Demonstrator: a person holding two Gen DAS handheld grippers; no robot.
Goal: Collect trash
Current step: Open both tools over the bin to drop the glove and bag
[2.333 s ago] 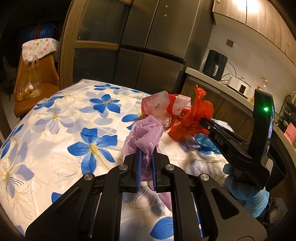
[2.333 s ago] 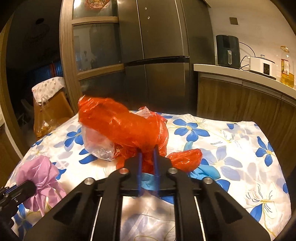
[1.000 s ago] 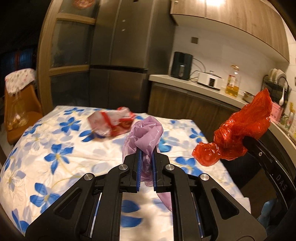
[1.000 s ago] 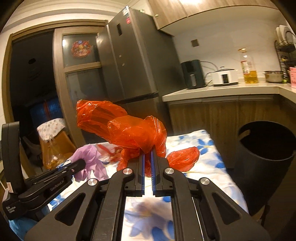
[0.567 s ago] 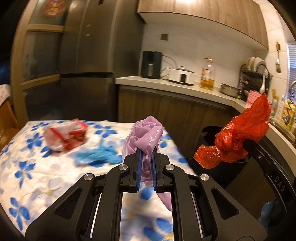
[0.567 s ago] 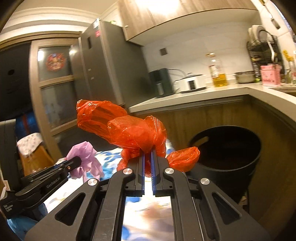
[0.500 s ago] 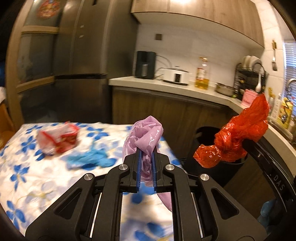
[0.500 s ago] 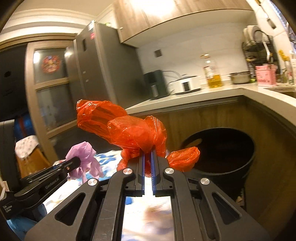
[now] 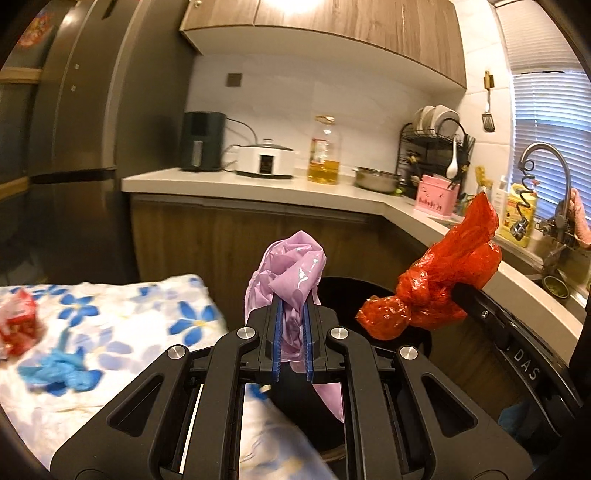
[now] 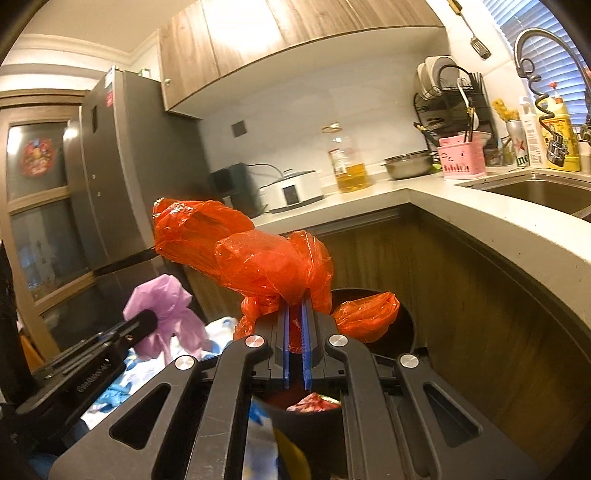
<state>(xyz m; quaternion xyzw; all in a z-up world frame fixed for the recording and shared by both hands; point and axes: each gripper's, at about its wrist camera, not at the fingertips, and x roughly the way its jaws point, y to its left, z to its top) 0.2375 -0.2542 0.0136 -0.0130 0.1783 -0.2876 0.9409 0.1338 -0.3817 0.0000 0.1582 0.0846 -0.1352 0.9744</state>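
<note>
Between gripper point(image 9: 291, 314) pads, purple bag point(image 9: 291, 269) pinched

warm yellow light comes from a lamp under the wood cabinets point(image 9: 332, 33) and makes a white glare there. the corners of both pictures are black and lines bend near the edges. the flower cloth point(image 9: 110, 325) is blurry. the fridge point(image 9: 74, 147) side is dim.

Glossy crinkled plastic bags point(image 9: 436, 291), wood-grain cabinets point(image 9: 332, 33)
</note>
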